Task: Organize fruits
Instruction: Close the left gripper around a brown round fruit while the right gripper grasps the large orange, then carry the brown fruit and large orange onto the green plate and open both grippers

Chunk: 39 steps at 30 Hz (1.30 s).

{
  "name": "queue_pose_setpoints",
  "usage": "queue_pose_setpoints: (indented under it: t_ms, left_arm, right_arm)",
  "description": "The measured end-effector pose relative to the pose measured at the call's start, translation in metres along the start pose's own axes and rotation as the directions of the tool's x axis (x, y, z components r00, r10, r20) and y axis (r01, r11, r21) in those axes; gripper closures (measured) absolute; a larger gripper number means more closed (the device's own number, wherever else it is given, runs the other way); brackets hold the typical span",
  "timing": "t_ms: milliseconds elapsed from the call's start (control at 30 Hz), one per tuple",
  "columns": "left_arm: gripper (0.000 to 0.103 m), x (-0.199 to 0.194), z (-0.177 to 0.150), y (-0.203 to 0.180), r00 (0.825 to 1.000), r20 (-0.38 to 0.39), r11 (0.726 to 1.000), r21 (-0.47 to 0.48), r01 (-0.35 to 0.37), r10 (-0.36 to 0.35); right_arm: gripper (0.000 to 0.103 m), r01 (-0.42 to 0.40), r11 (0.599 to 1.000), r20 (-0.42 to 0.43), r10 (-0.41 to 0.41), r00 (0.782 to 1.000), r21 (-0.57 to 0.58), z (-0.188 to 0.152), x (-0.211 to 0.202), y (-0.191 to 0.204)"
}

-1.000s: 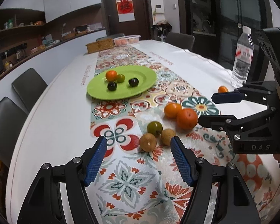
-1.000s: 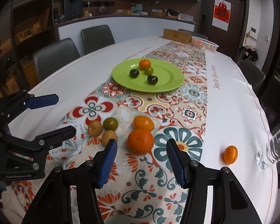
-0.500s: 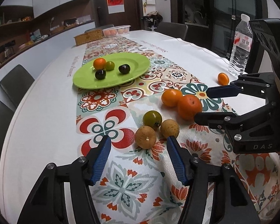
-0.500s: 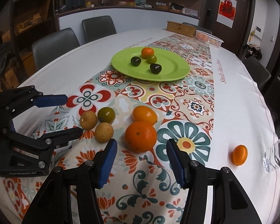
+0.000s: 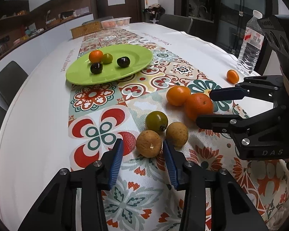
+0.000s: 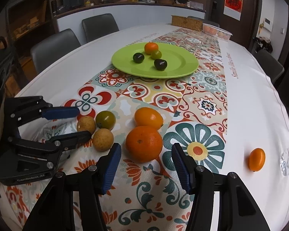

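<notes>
A green plate (image 5: 136, 65) sits left of centre in the upper half of the left wrist view, holding a small orange fruit (image 5: 95, 56), a green fruit (image 5: 107, 58) and two dark plums (image 5: 96, 67). Lower down, right of centre, loose fruit lies on the table: two tan round fruits (image 5: 148, 143), one green-yellow tomato-like fruit (image 5: 156, 120) touching them, and two oranges (image 5: 198, 105) side by side. A small orange kumquat (image 5: 232, 76) lies alone at the right.

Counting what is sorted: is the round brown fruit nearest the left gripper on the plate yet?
No. The brown fruit lies on the patterned cloth, off the green plate.
</notes>
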State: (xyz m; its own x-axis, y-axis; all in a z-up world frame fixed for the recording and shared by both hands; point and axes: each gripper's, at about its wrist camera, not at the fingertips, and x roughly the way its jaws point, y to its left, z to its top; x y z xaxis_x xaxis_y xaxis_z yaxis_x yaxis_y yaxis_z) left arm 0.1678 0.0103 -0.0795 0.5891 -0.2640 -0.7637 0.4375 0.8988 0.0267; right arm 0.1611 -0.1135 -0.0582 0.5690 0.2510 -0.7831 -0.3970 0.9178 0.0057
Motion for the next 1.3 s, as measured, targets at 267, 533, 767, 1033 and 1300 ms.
queue_pose_setpoints:
  t_ms: [267, 533, 767, 1033, 1300]
  left_arm:
    - [0.075, 0.003, 0.002, -0.001, 0.999, -0.021, 0.999, -0.016, 0.029, -0.029]
    - [0.075, 0.002, 0.003, 0.0, 0.999, -0.029, 0.998, -0.059, 0.03, -0.032]
    - [0.075, -0.011, 0.005, -0.001, 1.0, 0.002, 0.996, -0.084, 0.012, -0.012]
    - [0.075, -0.03, 0.013, -0.004, 0.999, 0.047, 0.995, -0.104, -0.006, 0.01]
    - [0.075, -0.052, 0.022, -0.01, 0.994, 0.1, 0.995, -0.089, -0.032, 0.041]
  right_arm:
    - [0.053, -0.024, 1.0, -0.008, 0.024, 1.0, 0.009, 0.001, 0.006, 0.001]
    - [0.06, -0.028, 1.0, -0.01, 0.029, 1.0, 0.01, 0.002, 0.01, 0.001]
    - [0.061, -0.045, 0.999, 0.001, 0.045, 0.999, 0.029, 0.001, 0.003, 0.0]
    - [0.061, -0.054, 0.998, 0.05, 0.053, 0.997, 0.022, 0.006, -0.018, 0.004]
    - [0.061, -0.048, 0.999, 0.118, 0.045, 0.992, 0.026, 0.015, -0.042, 0.001]
